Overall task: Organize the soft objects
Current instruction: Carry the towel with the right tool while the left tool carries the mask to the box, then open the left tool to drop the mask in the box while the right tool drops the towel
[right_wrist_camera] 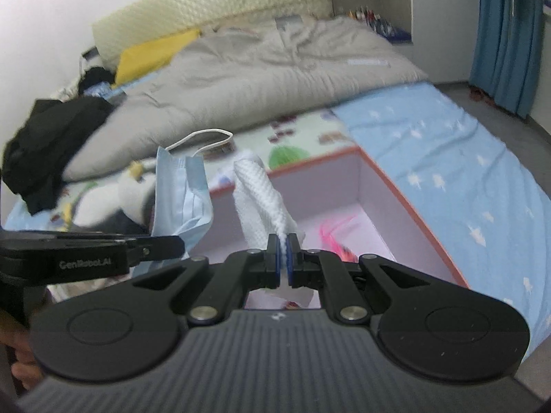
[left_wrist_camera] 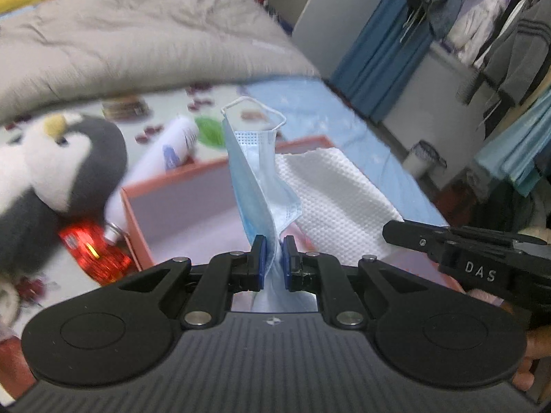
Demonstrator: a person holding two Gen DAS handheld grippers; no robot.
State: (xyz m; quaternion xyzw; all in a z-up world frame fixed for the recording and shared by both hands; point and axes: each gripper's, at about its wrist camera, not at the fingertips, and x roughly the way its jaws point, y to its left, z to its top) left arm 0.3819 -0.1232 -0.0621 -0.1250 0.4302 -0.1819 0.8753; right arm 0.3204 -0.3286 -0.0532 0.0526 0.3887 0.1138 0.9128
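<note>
L gripper (left_wrist_camera: pixel 273 251) pinches mask (left_wrist_camera: pixel 261 186); R gripper (right_wrist_camera: pixel 283 253) clamps paper towel (right_wrist_camera: pixel 261 199), both hanging over box (right_wrist_camera: pixel 423 220) on bed. Get each well inside the walls, lower, then let go w/o snagging ear loop (left_wrist_camera: pixel 255 110).

A bed (right_wrist_camera: pixel 447 158) with grey duvet (right_wrist_camera: pixel 261 79), blue curtains (right_wrist_camera: pixel 502 34), pale walls (right_wrist_camera: pixel 51 7)
</note>
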